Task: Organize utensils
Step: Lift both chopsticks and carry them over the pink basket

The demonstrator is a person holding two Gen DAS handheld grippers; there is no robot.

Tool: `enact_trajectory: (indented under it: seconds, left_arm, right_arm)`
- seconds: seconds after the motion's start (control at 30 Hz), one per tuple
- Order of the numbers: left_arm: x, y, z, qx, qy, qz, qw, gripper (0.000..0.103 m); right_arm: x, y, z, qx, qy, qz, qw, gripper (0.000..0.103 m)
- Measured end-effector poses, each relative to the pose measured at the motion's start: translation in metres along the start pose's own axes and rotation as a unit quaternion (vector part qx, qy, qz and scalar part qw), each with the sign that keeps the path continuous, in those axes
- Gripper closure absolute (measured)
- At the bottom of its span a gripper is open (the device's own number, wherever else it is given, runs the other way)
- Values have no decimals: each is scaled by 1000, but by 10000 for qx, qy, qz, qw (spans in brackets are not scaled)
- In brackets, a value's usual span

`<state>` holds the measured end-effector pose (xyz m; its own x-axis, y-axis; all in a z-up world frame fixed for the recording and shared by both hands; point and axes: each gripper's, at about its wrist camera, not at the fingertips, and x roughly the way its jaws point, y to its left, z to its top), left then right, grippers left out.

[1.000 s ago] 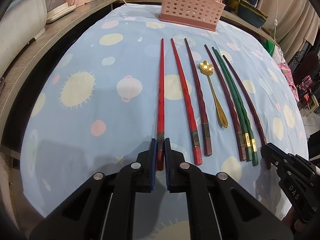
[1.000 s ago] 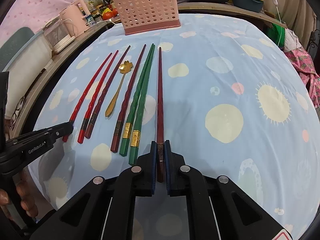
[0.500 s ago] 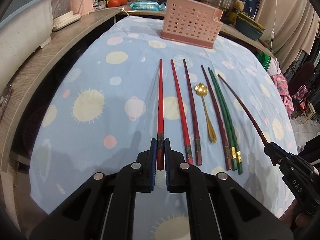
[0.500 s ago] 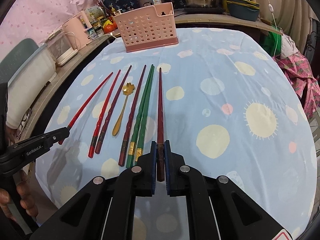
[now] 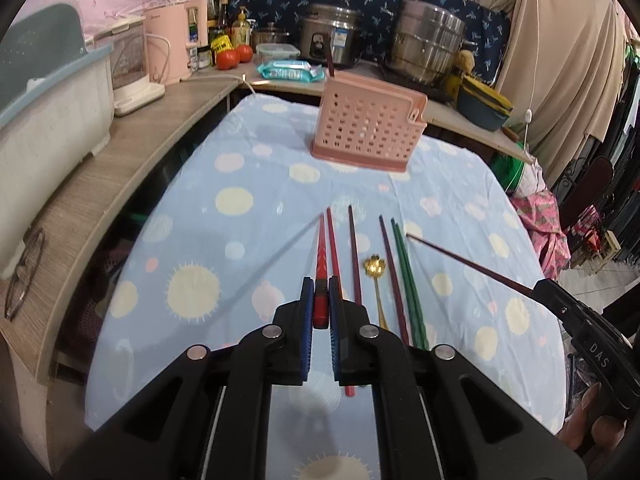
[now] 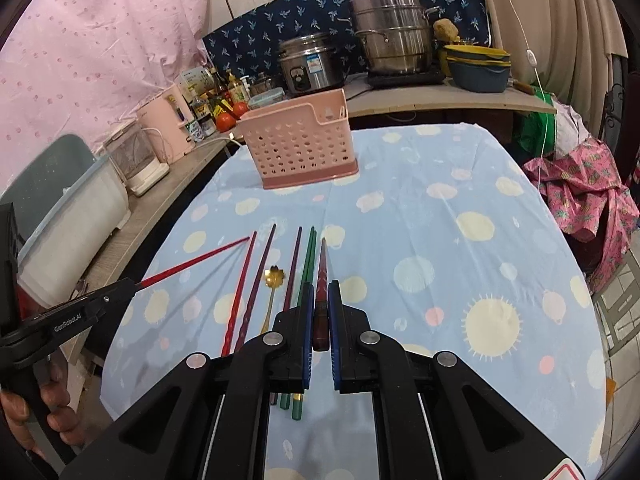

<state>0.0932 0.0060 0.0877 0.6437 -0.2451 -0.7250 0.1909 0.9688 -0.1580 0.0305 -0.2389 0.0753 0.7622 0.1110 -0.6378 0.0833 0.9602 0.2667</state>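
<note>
Now we are holding one chopstick in each gripper, both clear of the tablecloth (image 5: 224, 216). Our left gripper (image 5: 319, 300) is clamping the thick end of a red chopstick (image 5: 321, 248), jaws pinched tight on it, its tip pointing toward the pink basket (image 5: 366, 128). Our right gripper (image 6: 319, 304) is squeezing a dark chopstick (image 6: 322, 268) the same way, jaws narrowed hard onto its butt end, tip aiming up the table. In the left view we are seeing that dark stick slanting in the air from the right gripper at the right edge; in the right view the red one is angling up from the left gripper at the lower left, with a hand (image 6: 48, 412) wrapped on its handle. Below us, the rest are lying in a row on the cloth: another red chopstick (image 6: 239, 292), two dark ones, a gold spoon (image 5: 375, 270) between those, and a green pair (image 5: 406, 276) touching side by side. The basket is standing upright at the far end of the table, well apart from the row.
</note>
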Motion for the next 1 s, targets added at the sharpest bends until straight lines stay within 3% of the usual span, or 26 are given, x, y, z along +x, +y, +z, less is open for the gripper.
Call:
enact_trajectory:
  seconds: [0.6, 1.0]
  left_arm:
    - [-13, -3, 93, 39, -858, 76, 9963, 96]
    - [-23, -25, 169, 163, -1514, -153, 9882, 96]
  right_arm:
    - [-3, 1, 88, 53, -742, 155, 9971, 96]
    - [10, -7, 154, 247, -1104, 253, 9933, 96]
